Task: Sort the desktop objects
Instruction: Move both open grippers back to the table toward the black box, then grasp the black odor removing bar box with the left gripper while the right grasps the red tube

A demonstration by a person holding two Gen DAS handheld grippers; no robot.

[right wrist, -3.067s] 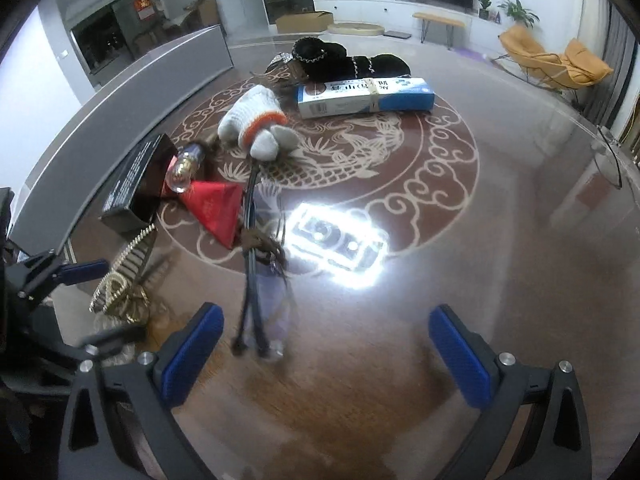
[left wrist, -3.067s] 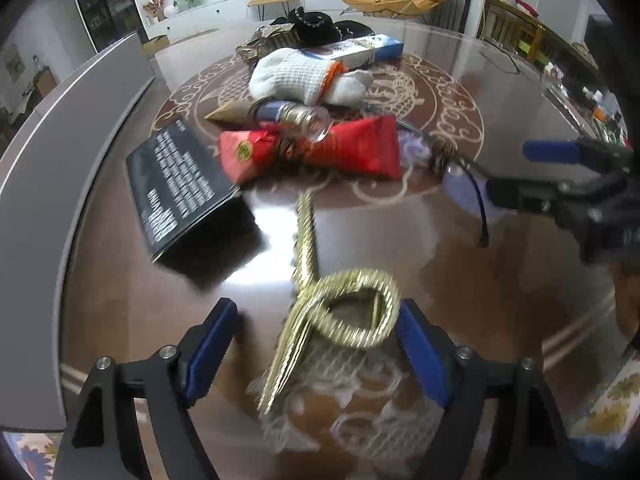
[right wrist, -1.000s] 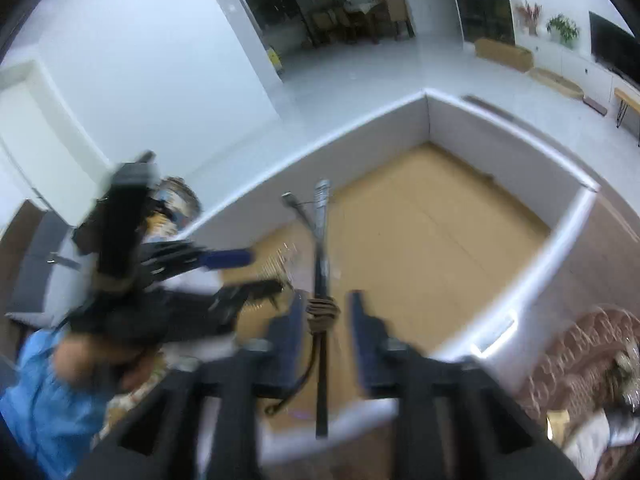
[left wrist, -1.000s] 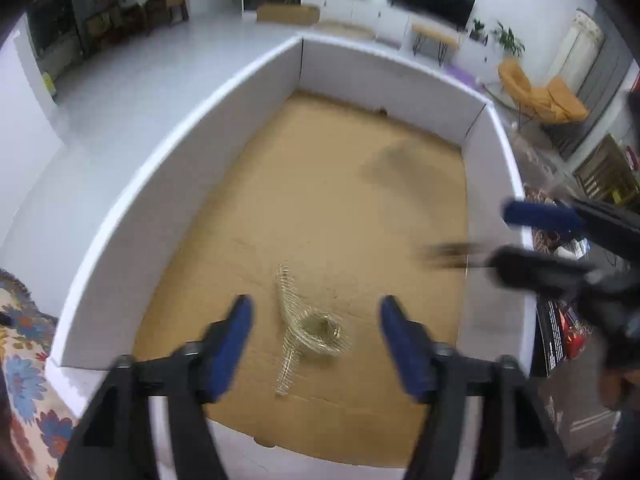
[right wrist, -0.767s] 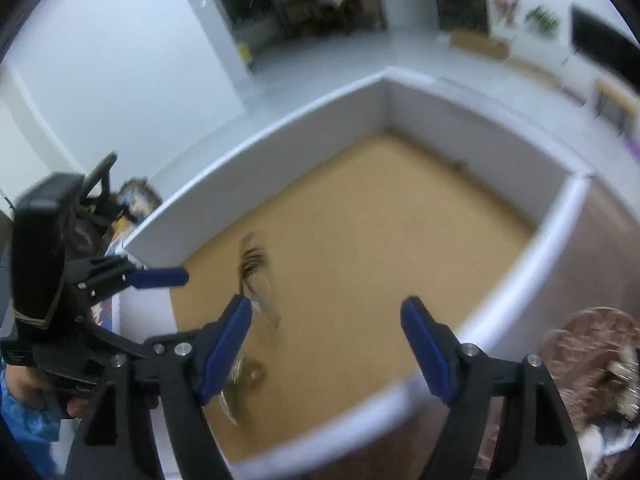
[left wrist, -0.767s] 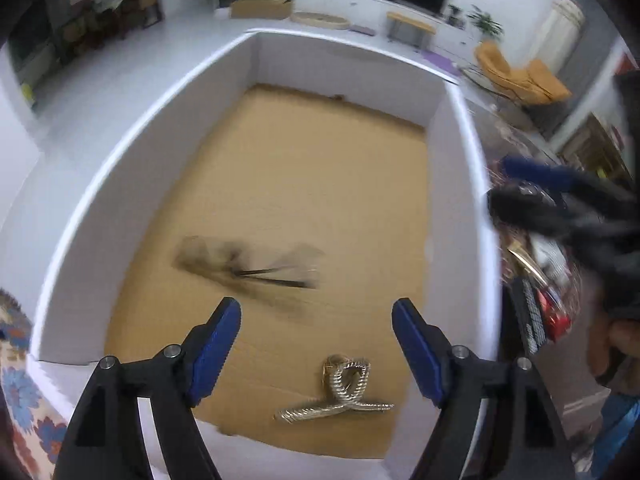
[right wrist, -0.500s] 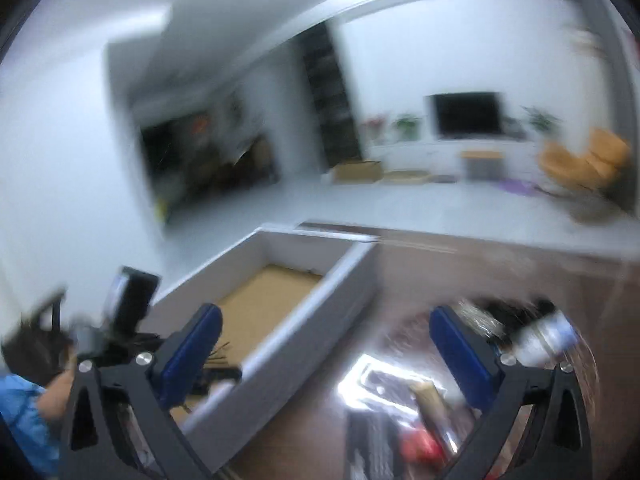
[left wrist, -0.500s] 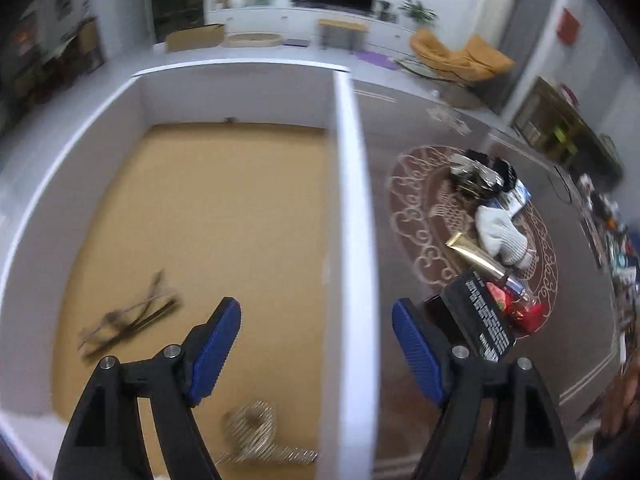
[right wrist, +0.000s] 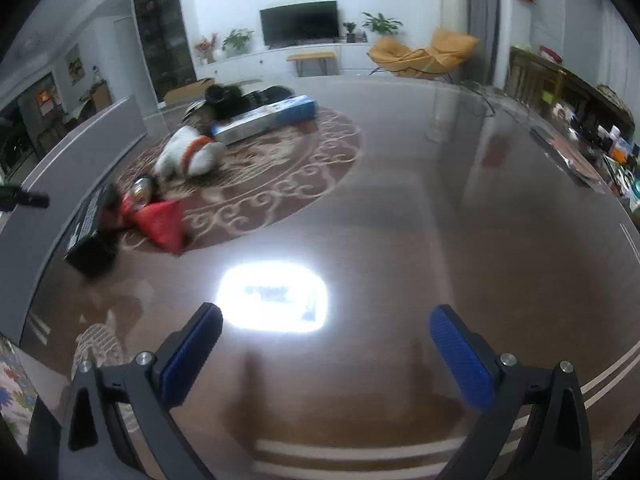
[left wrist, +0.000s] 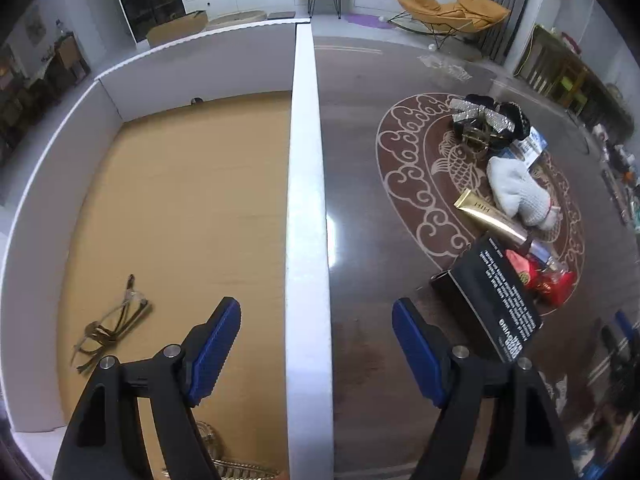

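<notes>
My left gripper (left wrist: 316, 336) hangs open over the white box's near wall (left wrist: 308, 216), nothing between its fingers. Inside the box, on the brown floor, lie a pair of glasses (left wrist: 110, 326) and a gold hair clip (left wrist: 224, 466) at the bottom edge. On the dark table to the right sit a black box (left wrist: 498, 300), a red tube (left wrist: 540, 278), a gold tube (left wrist: 486, 214), a white glove (left wrist: 516, 190) and black hair accessories (left wrist: 488, 124). My right gripper (right wrist: 326, 344) is open and empty above bare table; the black box (right wrist: 86, 226), red tube (right wrist: 160, 220) and glove (right wrist: 188, 152) lie to its far left.
A blue and white carton (right wrist: 266, 118) lies behind the glove. The white box's outer wall (right wrist: 72, 168) runs along the left of the right wrist view. A lamp glare (right wrist: 274, 298) shines on the table. Shelves with small items line the far right.
The glasses dropped from my right gripper into the box, and that gripper opened and swung out over the table. My left gripper shifted right from above the gold clip to the box wall.
</notes>
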